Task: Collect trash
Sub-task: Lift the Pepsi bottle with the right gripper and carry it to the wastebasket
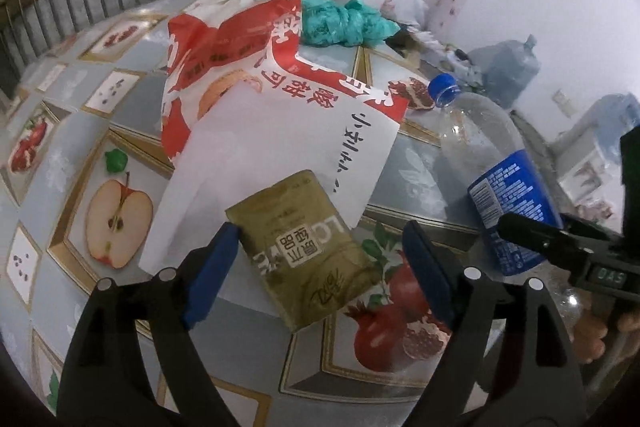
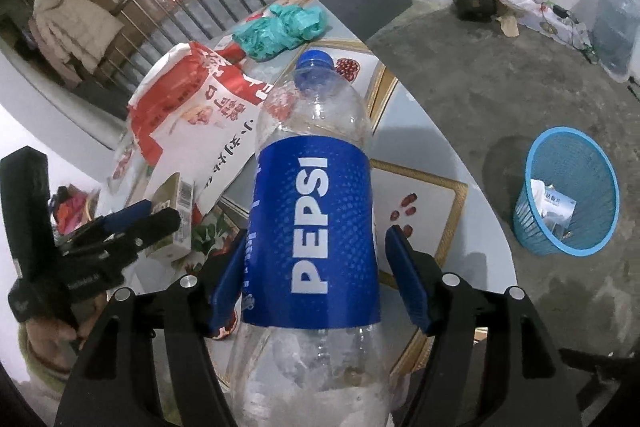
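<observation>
The Pepsi bottle (image 2: 316, 227) runs off the right wrist frame at 6 o'clock, base unseen; in the left view the right gripper (image 1: 520, 227) covers its lower part. The basket's (image 2: 568, 187) scraps are unreadable

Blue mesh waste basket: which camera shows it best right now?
The right wrist view. The blue mesh waste basket stands on the concrete floor beside the table, its opening and some trash inside visible. The left wrist view does not show it at all.
</observation>
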Demonstrator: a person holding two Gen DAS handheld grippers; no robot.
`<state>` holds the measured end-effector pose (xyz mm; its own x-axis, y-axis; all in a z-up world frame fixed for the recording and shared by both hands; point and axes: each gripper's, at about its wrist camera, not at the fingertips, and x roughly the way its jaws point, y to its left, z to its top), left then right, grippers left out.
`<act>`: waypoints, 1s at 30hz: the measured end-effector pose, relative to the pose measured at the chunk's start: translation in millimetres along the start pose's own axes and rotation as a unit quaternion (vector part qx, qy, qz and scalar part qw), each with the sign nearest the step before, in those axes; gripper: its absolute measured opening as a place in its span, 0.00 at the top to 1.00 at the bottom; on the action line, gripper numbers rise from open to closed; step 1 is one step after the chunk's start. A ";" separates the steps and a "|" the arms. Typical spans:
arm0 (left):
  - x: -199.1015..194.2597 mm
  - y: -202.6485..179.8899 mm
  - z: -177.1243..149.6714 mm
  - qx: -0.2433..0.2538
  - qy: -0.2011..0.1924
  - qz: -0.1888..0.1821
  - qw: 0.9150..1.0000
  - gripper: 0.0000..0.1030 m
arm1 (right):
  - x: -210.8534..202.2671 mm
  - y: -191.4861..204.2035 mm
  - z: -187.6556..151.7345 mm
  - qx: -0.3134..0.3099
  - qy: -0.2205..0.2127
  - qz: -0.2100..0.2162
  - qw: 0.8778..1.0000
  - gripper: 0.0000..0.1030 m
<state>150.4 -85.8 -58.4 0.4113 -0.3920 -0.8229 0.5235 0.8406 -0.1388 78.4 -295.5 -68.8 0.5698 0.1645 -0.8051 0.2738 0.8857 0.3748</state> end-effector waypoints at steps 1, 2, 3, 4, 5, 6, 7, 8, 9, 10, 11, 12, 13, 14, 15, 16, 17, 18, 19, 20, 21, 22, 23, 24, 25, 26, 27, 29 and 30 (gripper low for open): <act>0.2 -1.4 -1.3 0.005 0.000 0.006 1.000 0.23 | -0.7 1.3 -0.4 -0.003 -0.002 -0.004 1.000 0.35; 0.2 -2.1 -3.1 0.010 -0.001 0.015 1.000 0.23 | -1.3 3.0 -1.0 -0.008 -0.004 -0.008 1.000 0.35; -0.3 -1.7 -4.6 0.012 0.000 0.021 1.000 0.23 | -2.2 4.1 -1.7 -0.011 -0.005 -0.010 1.000 0.35; -0.6 -0.5 -5.6 0.011 0.001 0.023 1.000 0.23 | -2.5 5.1 -2.3 -0.012 -0.005 -0.011 1.000 0.35; -1.0 1.1 -7.2 0.010 0.002 0.026 1.000 0.24 | -3.8 5.1 -3.1 -0.012 -0.005 -0.010 1.000 0.35; -1.8 2.7 -9.0 0.009 0.003 0.028 1.000 0.24 | -4.6 4.8 -4.0 -0.011 -0.006 -0.009 1.000 0.35; -2.3 4.0 -10.8 0.009 0.005 0.028 1.000 0.24 | -5.6 4.2 -4.8 -0.010 -0.006 -0.009 1.000 0.35; -3.1 5.5 -12.4 0.007 0.006 0.025 1.000 0.25 | -6.7 3.7 -5.8 -0.009 -0.006 -0.008 1.000 0.36; -4.6 7.1 -13.8 0.005 0.007 0.021 1.000 0.29 | -7.3 3.6 -6.3 -0.008 -0.006 -0.006 1.000 0.38; -5.0 8.3 -15.1 0.004 0.008 0.017 1.000 0.31 | -8.0 3.0 -6.7 -0.006 -0.006 0.000 1.000 0.43; -5.6 9.2 -16.1 0.003 0.008 0.011 1.000 0.35 | -7.9 2.8 -6.6 -0.003 -0.006 0.002 1.000 0.43; -6.5 9.6 -17.3 0.003 0.008 0.007 1.000 0.41 | -8.7 1.8 -6.7 0.000 -0.006 0.004 1.000 0.43; -6.0 8.5 -18.4 0.002 0.008 0.005 1.000 0.43 | -9.1 1.1 -7.2 0.001 -0.008 0.004 1.000 0.43; -7.5 8.9 -19.1 0.001 0.006 0.005 1.000 0.44 | -10.1 0.6 -7.7 0.004 -0.010 0.006 1.000 0.43; -8.5 9.1 -19.6 0.000 0.003 0.006 1.000 0.45 | -11.2 -0.8 -8.4 0.009 -0.013 0.009 1.000 0.43; -9.1 9.1 -20.0 0.000 0.001 0.006 1.000 0.45 | -12.6 -2.4 -8.9 0.013 -0.014 0.012 1.000 0.44; -9.4 8.7 -20.3 0.001 0.000 0.007 1.000 0.46 | -14.3 -4.1 -9.5 0.018 -0.017 0.017 1.000 0.44; -11.3 9.0 -21.1 0.000 -0.002 0.007 1.000 0.46 | -16.5 -5.9 -10.1 0.023 -0.020 0.022 0.999 0.44; -14.5 8.7 -22.0 0.000 -0.005 0.007 1.000 0.46 | -18.6 -7.1 -10.5 0.027 -0.023 0.025 0.999 0.44; -16.6 8.6 -22.1 0.000 -0.008 0.007 1.000 0.46 | -21.1 -8.2 -10.9 0.029 -0.027 0.028 0.999 0.44; -21.2 8.6 -22.9 0.001 -0.013 0.007 1.000 0.47 | -23.7 -9.1 -11.0 0.031 -0.030 0.029 0.999 0.44; -24.2 8.4 -22.5 0.001 -0.017 0.006 1.000 0.47 | -26.1 -9.8 -11.1 0.032 -0.034 0.030 0.998 0.44; -28.6 7.8 -22.4 0.002 -0.022 0.004 1.000 0.47 | -28.7 -10.5 -11.2 0.035 -0.037 0.031 0.998 0.44; -32.6 7.3 -22.1 0.002 -0.026 0.001 1.000 0.47 | -31.9 -11.1 -11.4 0.037 -0.041 0.033 0.998 0.44; -35.5 6.4 -21.1 0.001 -0.029 -0.001 1.000 0.47 | -34.0 -10.6 -11.4 0.039 -0.045 0.035 0.998 0.44; -39.5 5.4 -20.5 0.000 -0.033 -0.005 0.999 0.47 | -38.7 -10.7 -12.0 0.040 -0.052 0.037 0.997 0.44; -46.0 3.4 -19.3 0.001 -0.041 -0.014 0.999 0.47 | -41.6 -11.1 -12.2 0.040 -0.057 0.038 0.997 0.44; -54.4 -1.7 -15.7 0.007 -0.051 -0.021 0.998 0.47 | -49.1 -12.9 -13.8 0.043 -0.069 0.043 0.996 0.44; -57.4 -5.0 -14.1 0.010 -0.055 -0.025 0.998 0.47 | -52.9 -14.6 -15.0 0.046 -0.076 0.047 0.995 0.44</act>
<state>113.6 -62.2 -18.3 0.4630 -0.4726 -0.7498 0.5604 0.8116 -0.1655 32.7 -310.7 -38.5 0.7054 0.1705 -0.6880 0.2794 0.8252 0.4909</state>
